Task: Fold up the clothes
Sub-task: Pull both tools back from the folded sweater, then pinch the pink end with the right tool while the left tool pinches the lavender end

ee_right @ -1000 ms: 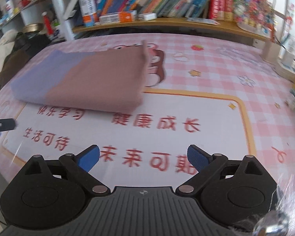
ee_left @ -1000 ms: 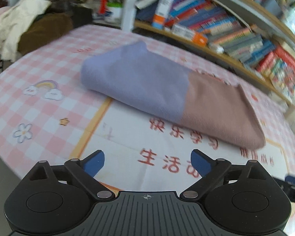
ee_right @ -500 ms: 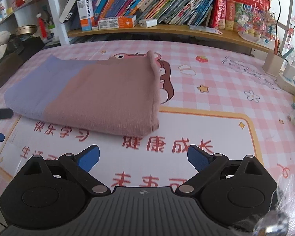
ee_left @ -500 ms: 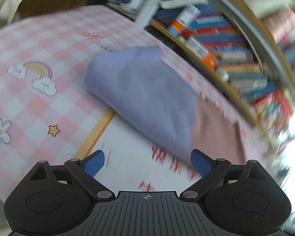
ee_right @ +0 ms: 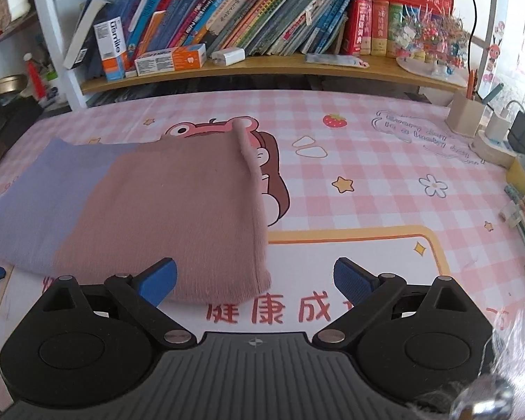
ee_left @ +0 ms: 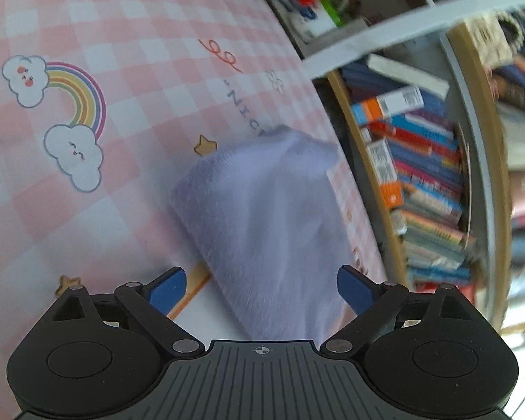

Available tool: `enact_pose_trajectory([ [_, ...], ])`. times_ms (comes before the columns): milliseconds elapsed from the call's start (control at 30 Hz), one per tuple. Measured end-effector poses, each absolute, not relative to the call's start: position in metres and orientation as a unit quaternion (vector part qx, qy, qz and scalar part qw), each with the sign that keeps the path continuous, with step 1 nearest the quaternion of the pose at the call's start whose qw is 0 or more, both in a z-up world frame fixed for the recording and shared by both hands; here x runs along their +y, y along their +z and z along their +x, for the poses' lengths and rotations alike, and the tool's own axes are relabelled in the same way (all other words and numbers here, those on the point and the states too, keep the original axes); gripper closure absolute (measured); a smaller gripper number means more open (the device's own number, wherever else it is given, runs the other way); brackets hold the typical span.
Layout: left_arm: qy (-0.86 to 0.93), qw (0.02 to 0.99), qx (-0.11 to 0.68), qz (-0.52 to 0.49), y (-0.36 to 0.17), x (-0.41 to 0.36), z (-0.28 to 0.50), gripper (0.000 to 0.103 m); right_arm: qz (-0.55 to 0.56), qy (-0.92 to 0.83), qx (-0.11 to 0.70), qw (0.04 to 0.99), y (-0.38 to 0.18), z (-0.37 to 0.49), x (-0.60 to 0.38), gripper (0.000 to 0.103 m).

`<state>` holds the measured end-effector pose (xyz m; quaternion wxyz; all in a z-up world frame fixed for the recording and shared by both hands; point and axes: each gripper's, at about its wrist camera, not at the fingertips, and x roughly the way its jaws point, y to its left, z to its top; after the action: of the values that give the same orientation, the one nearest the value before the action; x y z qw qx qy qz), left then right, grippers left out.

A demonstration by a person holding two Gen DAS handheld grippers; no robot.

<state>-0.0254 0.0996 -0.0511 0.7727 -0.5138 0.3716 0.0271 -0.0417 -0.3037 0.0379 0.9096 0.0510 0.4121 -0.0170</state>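
Between the wide-spread blue pads of the left claw [ee_left: 261, 287] lies the lavender end of the folded garment [ee_left: 269, 217], running straight ahead from the claw toward the far edge of the table [ee_left: 122, 28]. The claw holds nothing; its jaws stand fully apart, one on either side of the cloth, though whether the pads touch the fabric cannot be told, as that view is blurred.

The right claw [ee_right: 255, 278] is likewise wide and empty. It sits at the near edge of the brown end of the garment [ee_right: 178, 210], its left pad just over the cloth's near hem and its right pad over the bare printed mat. From there the garment stretches away to the left, its long axis lying across the table from the brown end to the lavender end, with the short brown edge running away toward the bookshelf [ee_right: 262, 66].

So each claw faces its own end of the long bundle, the left nearer the lavender part, the right nearer the brown. The cloth already looks folded into a flat oblong; a further fold would likely bring one short end over the other, and either claw would have to close on the near corner of its end first.
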Motion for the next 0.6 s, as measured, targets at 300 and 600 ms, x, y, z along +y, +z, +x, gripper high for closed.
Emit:
enact_pose_trajectory([
  [300, 0.042, 0.740, 0.360, -0.567, -0.059, 0.115, -0.008, 0.010, 0.115, -0.044, 0.452, 0.883, 0.024, -0.004, -0.309, 0.020],
  [600, 0.059, 0.740, 0.366, -0.561, -0.067, 0.122, 0.005, 0.065, 0.104, -0.009, 0.479, 0.871, 0.011, 0.013, -0.294, 0.070],
])
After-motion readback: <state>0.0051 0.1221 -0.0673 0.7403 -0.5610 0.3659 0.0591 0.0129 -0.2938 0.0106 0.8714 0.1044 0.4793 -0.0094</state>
